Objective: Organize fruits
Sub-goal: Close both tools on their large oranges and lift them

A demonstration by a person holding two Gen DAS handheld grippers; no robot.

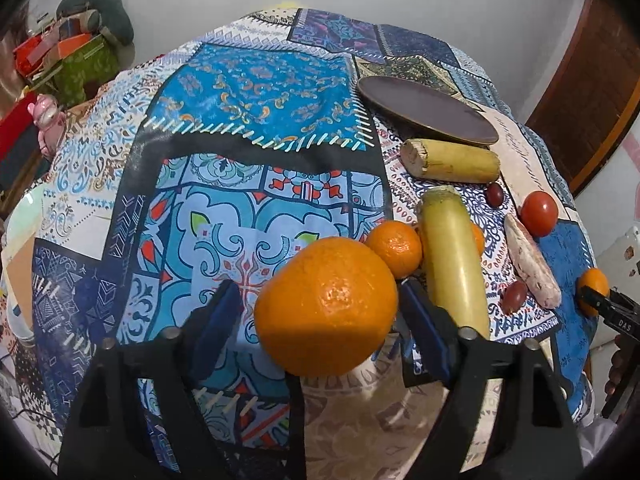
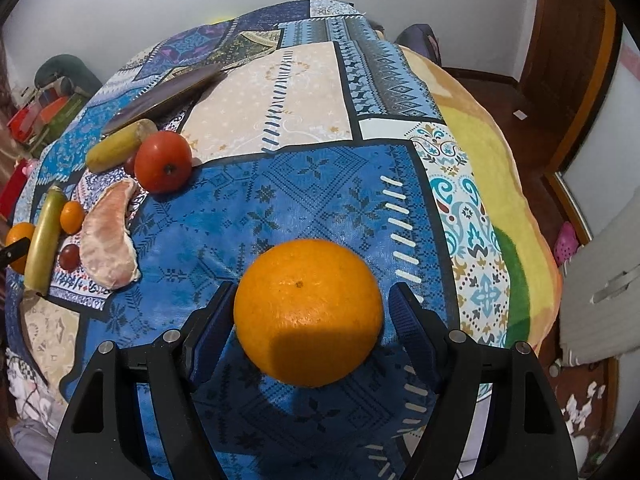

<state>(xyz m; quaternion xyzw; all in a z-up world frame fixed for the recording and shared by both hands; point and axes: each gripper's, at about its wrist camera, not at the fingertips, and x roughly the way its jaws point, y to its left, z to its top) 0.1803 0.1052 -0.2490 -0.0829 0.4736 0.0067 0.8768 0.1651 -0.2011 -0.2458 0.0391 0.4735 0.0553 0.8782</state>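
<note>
Orange fruit sits between the fingers of both tools. The left gripper (image 1: 316, 300) is spread around one orange (image 1: 326, 306), its right pad touching the peel, the left pad apart. The right gripper (image 2: 310, 300) straddles another orange (image 2: 308, 312) with gaps on both sides (neither is clamped). Each orange lies dead ahead on the patterned cloth (image 2: 300, 184), round, so no axis matters. The dark plate (image 1: 428, 110) lies far beyond the bananas (image 1: 452, 160), nearer the left gripper's side, I judge.
</note>
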